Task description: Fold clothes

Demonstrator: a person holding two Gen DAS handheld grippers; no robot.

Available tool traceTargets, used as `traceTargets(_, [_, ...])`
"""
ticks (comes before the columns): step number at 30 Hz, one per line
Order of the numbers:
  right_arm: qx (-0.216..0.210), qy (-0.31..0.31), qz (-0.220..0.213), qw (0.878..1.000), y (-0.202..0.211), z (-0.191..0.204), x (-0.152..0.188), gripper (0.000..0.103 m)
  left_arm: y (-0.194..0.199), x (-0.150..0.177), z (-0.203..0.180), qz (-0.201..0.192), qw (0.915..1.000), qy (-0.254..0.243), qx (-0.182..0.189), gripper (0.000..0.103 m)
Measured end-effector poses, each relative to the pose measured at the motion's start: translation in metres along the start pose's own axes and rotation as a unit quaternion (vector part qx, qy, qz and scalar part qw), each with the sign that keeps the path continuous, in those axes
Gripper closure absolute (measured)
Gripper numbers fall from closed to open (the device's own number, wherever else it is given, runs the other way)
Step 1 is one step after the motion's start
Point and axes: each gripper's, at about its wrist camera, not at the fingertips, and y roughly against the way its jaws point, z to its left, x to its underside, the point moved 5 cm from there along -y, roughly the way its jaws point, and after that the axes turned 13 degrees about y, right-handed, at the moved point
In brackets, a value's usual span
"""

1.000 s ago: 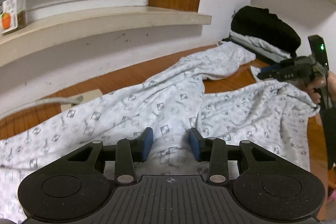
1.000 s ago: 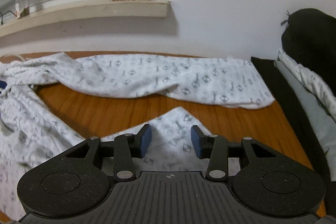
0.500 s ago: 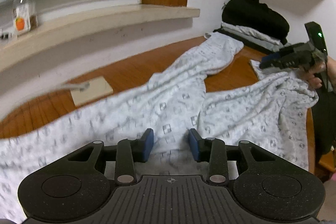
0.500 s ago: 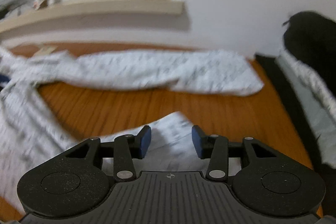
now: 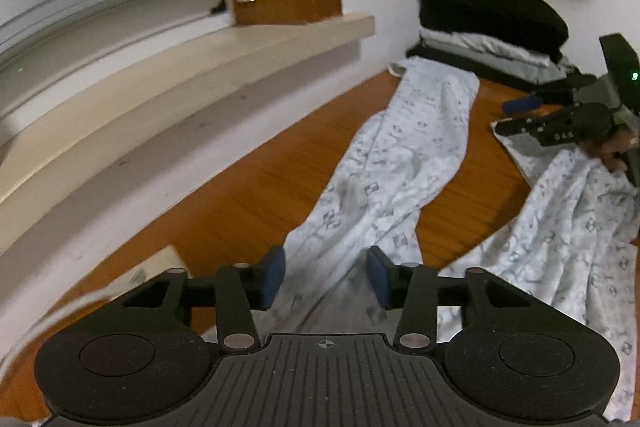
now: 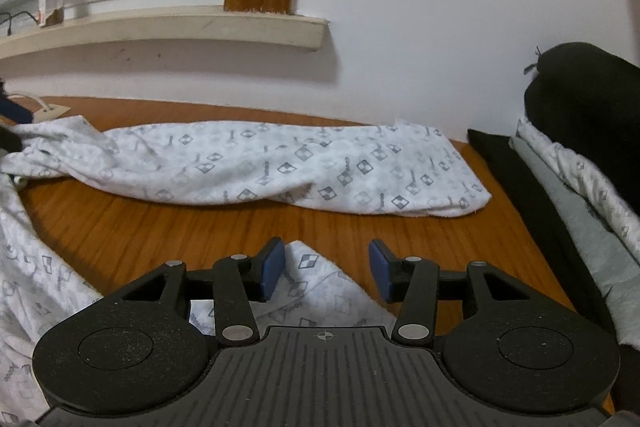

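Firstly, left wrist view: the left gripper (image 5: 326, 277) has its jaws apart, and the white patterned trousers (image 5: 404, 155) pass between the blue pads without being pinched. The garment is pale white with a repeating grey diamond-and-letter print, creased and bunched, lying on the wooden table (image 5: 264, 195). One leg runs away toward a stack of folded clothes (image 5: 492, 23) at the wall; the other spreads to the right, rumpled. The right gripper (image 5: 520, 115) is seen there, held in a hand (image 5: 608, 147), above the second leg's hem.

Right wrist view: the right gripper (image 6: 326, 273) also has its jaws apart, over a pointed corner of the trousers (image 6: 280, 163), nothing clamped. The far leg lies flat across the table (image 6: 200, 227), its hem just beside the folded clothes (image 6: 568, 163).
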Motion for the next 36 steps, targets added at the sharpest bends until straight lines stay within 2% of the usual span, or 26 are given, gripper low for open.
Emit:
traceTargets(2, [-0.007, -0.009, 0.000, 1.000, 0.000, -0.003, 0.001, 0.055, 0.005, -0.013, 0.006, -0.025, 0.9995, 0.001, -0.020, 0.102])
traceTargets(4, [-0.015, -0.022, -0.001, 1.000, 0.000, -0.006, 0.002, 0.055, 0.018, -0.035, 0.025, -0.079, 0.9936, 0.038, -0.071, 0.102])
traceTargets(6, [-0.018, -0.029, -0.001, 0.999, 0.000, -0.008, 0.003, 0.055, 0.019, -0.042, 0.032, -0.087, 0.9900, 0.049, -0.100, 0.102])
traceTargets(9, [-0.019, -0.033, 0.000, 0.999, 0.000, -0.008, 0.003, 0.054, 0.014, -0.033, 0.027, -0.073, 0.9907, 0.042, -0.107, 0.101])
traceTargets(11, [-0.018, -0.032, 0.000, 0.999, 0.001, -0.008, 0.003, 0.054, 0.015, -0.024, 0.022, -0.078, 0.9899, 0.042, -0.110, 0.099])
traceTargets(12, [-0.017, -0.032, 0.000, 0.999, 0.001, -0.007, 0.003, 0.053, 0.015, -0.020, 0.019, -0.082, 0.9895, 0.043, -0.111, 0.093])
traceTargets(13, [-0.016, -0.031, 0.000, 0.999, 0.001, -0.007, 0.004, 0.052, 0.016, -0.017, 0.015, -0.083, 0.9898, 0.042, -0.107, 0.085])
traceTargets(15, [-0.014, -0.031, 0.000, 0.999, 0.001, -0.007, 0.004, 0.051, 0.019, -0.011, 0.006, -0.084, 0.9913, 0.044, -0.091, 0.080])
traceTargets(22, [-0.013, -0.034, 0.001, 0.999, 0.002, -0.008, 0.005, 0.050, 0.010, 0.003, -0.040, -0.057, 0.9977, 0.033, -0.015, 0.084])
traceTargets(24, [-0.013, -0.035, 0.001, 0.999, 0.001, -0.009, 0.005, 0.050, 0.003, 0.007, -0.053, -0.043, 0.9988, 0.020, -0.010, 0.084])
traceTargets(26, [-0.013, -0.034, 0.000, 0.999, 0.002, -0.009, 0.006, 0.050, -0.002, 0.011, -0.061, -0.029, 0.9995, 0.005, -0.011, 0.080])
traceTargets(28, [-0.013, -0.035, 0.000, 0.999, 0.002, -0.009, 0.006, 0.049, -0.007, 0.014, -0.067, -0.018, 0.9996, -0.010, -0.017, 0.066])
traceTargets(29, [-0.013, -0.035, -0.001, 0.999, 0.002, -0.009, 0.006, 0.049, -0.010, 0.014, -0.069, -0.013, 0.9995, -0.016, -0.023, 0.066])
traceTargets(32, [-0.014, -0.036, -0.001, 0.999, 0.002, -0.009, 0.006, 0.049, -0.012, 0.013, -0.061, -0.020, 0.9996, -0.010, -0.018, 0.066])
traceTargets(33, [-0.014, -0.036, -0.001, 0.999, 0.002, -0.009, 0.006, 0.049, -0.013, 0.012, -0.058, -0.022, 0.9996, -0.007, -0.015, 0.079])
traceTargets(34, [-0.013, -0.035, -0.001, 0.999, 0.002, -0.008, 0.006, 0.049, -0.013, 0.012, -0.055, -0.025, 0.9996, -0.005, -0.013, 0.096])
traceTargets(36, [-0.010, -0.035, 0.000, 0.999, 0.003, -0.008, 0.006, 0.048, -0.014, 0.011, -0.049, -0.030, 0.9995, 0.001, -0.008, 0.100])
